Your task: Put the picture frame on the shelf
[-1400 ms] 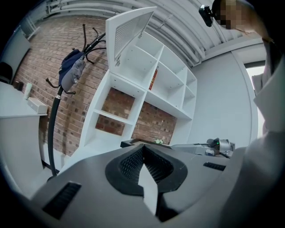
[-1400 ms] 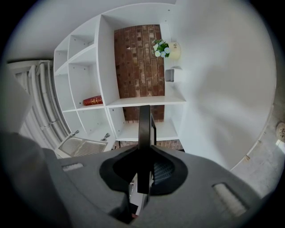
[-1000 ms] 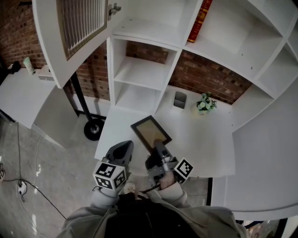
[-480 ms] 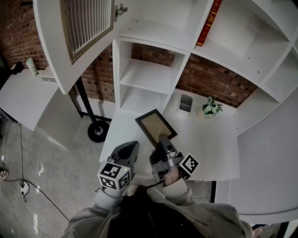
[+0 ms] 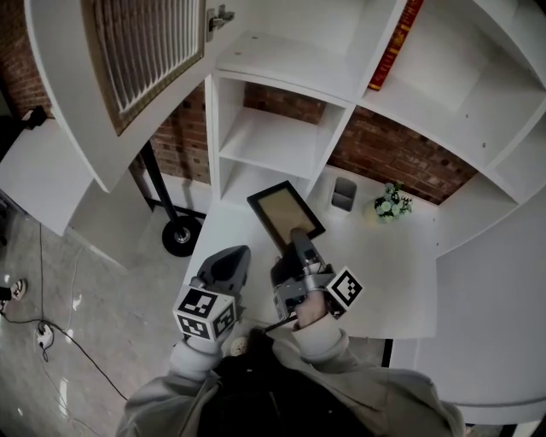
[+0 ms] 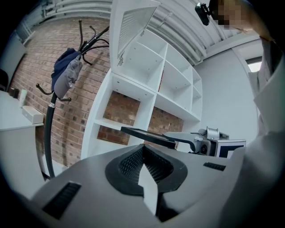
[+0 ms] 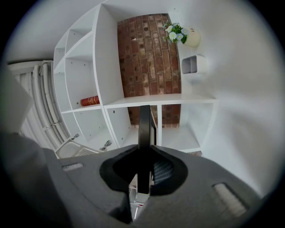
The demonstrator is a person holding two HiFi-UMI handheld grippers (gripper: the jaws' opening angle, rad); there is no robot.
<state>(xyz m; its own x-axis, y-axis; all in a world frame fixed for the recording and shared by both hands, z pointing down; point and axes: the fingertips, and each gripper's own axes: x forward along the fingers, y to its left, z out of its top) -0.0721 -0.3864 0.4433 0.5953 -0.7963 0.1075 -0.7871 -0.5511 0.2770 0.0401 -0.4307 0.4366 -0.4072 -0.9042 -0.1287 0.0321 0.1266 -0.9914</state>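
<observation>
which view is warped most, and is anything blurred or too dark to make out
Both gripper views are strongly fisheye with black corners; head view bends the shelf unit only mildly. Left gripper view: mosaic patch top right. Right gripper view: the picture frame, edge-on in the right gripper, reads as a dark strip.

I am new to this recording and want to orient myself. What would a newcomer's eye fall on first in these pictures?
The dark picture frame stands out first, clamped by its edge in the right tongs over the white desk, before the white shelf unit. Next come the red book on an upper shelf and the small flowers at the desk's back.
</observation>
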